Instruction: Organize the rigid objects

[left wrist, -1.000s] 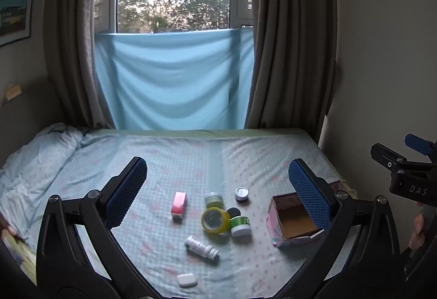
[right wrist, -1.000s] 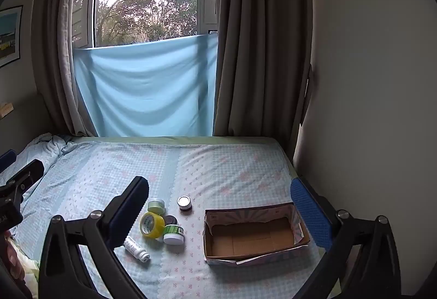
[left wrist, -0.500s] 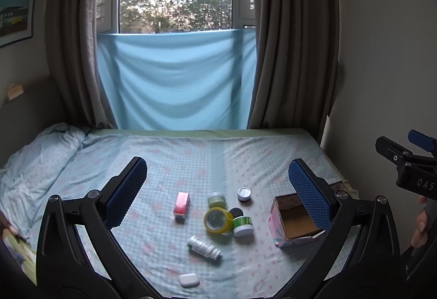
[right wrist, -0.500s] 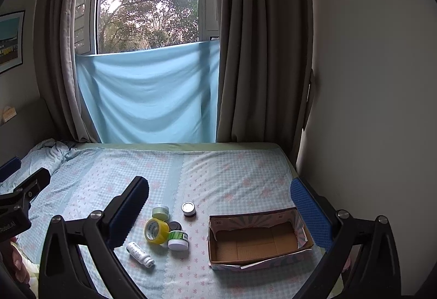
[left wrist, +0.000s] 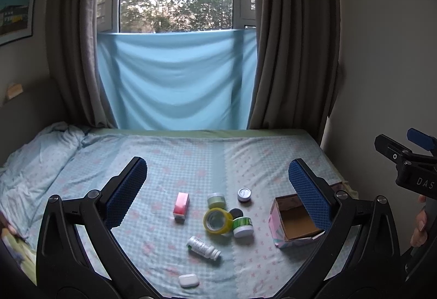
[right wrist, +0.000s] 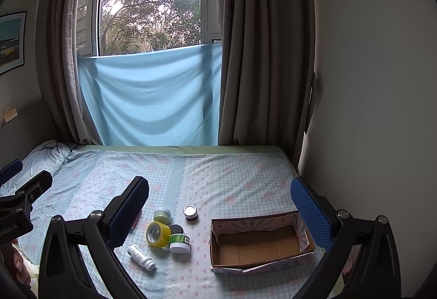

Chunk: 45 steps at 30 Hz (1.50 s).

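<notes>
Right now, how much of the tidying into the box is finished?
Nothing looks done: the cardboard box is empty. Nothing is in hand either; the left gripper and right gripper are open above the bed. Left to do: the tape roll, white bottle, pink carton, jars and white case.

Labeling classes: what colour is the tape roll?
Yellow tape roll, clearest in the left wrist view.

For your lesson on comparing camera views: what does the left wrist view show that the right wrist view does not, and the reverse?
Left wrist only: the white case and the whole pink box.
Right wrist only: the cardboard box's whole bare floor.
Both: yellow tape roll, white bottle, green-labelled jar, each open tool empty.
</notes>
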### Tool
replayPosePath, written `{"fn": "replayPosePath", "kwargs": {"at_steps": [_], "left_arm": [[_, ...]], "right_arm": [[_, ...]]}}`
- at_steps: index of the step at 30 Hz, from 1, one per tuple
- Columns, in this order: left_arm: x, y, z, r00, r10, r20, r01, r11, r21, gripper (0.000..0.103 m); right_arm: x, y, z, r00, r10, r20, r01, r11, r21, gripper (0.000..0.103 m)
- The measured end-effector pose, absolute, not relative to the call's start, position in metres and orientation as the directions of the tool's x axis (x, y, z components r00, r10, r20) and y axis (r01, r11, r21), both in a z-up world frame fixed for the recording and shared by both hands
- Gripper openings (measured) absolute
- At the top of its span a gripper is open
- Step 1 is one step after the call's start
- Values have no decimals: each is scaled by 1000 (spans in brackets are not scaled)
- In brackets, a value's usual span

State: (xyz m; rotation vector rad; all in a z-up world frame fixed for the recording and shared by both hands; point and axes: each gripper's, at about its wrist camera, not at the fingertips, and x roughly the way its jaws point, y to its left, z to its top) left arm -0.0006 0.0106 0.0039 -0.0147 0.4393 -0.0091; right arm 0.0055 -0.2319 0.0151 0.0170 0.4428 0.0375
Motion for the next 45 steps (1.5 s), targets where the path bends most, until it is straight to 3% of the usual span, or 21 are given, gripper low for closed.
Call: {"fn": "replayPosePath", "kwargs": {"at_steps": [45], "left_arm": [[21, 8, 2, 886, -11, -463, -12, 999, -46, 103]], "right_arm": [[17, -233, 21, 907, 106, -407, -98, 994, 39, 103]]}}
